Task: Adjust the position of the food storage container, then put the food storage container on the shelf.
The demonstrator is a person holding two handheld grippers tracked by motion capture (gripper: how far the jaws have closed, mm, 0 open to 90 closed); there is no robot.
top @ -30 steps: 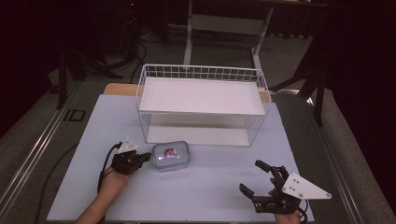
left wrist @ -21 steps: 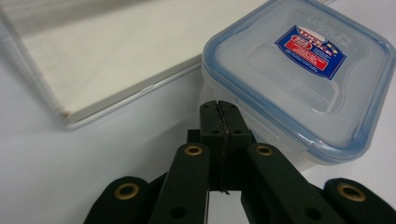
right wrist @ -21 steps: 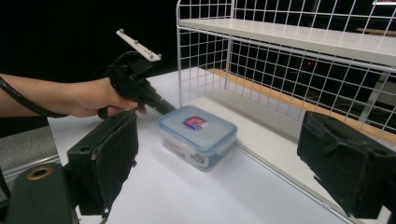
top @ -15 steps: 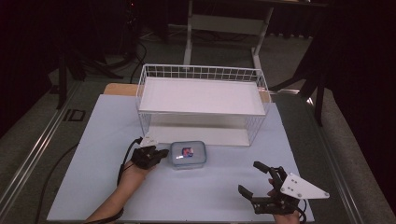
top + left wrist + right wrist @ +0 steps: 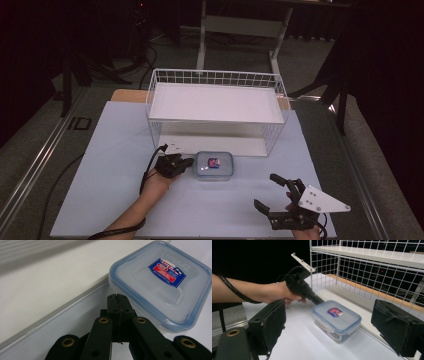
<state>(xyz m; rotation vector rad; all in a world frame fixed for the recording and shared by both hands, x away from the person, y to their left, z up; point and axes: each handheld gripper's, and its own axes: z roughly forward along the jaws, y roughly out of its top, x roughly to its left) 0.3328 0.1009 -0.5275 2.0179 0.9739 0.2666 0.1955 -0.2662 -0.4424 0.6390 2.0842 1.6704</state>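
so the left gripper (image 5: 187, 163) has its jaws clenched tight together, nothing pinched between them, and the closed tip is butted right up against the side of the plastic container (image 5: 214, 166). In the left gripper view the shut tip (image 5: 117, 298) sits at the container's (image 5: 160, 282) 8 o'clock corner, touching or as good as touching the wall just under the blue-rimmed lid. The red and blue sticker (image 5: 166, 272) is up on the lid's 1 o'clock side there

from the high view the container sits on the pale table (image 5: 100, 190) just in front of the white wire basket (image 5: 215, 102), roughly at the basket's 6 o'clock, and at 3 o'clock of the left gripper

the right gripper (image 5: 273, 203) is well apart, down at the container's 4 o'clock, jaws spread wide and holding nothing. Its own view looks between the two padded jaws at the container (image 5: 336, 320) and the left gripper (image 5: 317, 300) poking it from 10 o'clock, with the basket mesh (image 5: 367, 272) behind
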